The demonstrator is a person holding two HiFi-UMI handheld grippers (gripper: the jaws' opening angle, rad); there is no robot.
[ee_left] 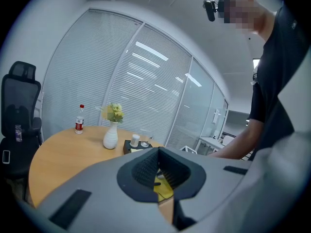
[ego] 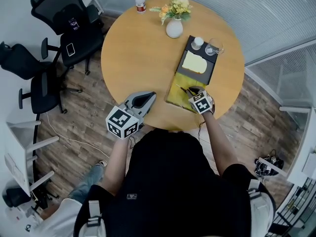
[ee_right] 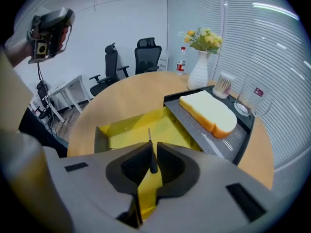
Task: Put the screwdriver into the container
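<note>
In the right gripper view my right gripper is shut on the thin dark shaft of the screwdriver. Its metal tip sticks out past the jaws, over the yellow container, above the container's floor. In the head view the right gripper hovers over the yellow container at the table's near edge, with the screwdriver a thin dark line ahead of it. My left gripper is over the table's near edge, left of the container, shut and holding nothing. Its closed pads show in the left gripper view.
A black tray lies beyond the container, bearing a slice of bread, a white cup and a glass. A vase of flowers and a bottle stand at the table's far side. Office chairs stand left.
</note>
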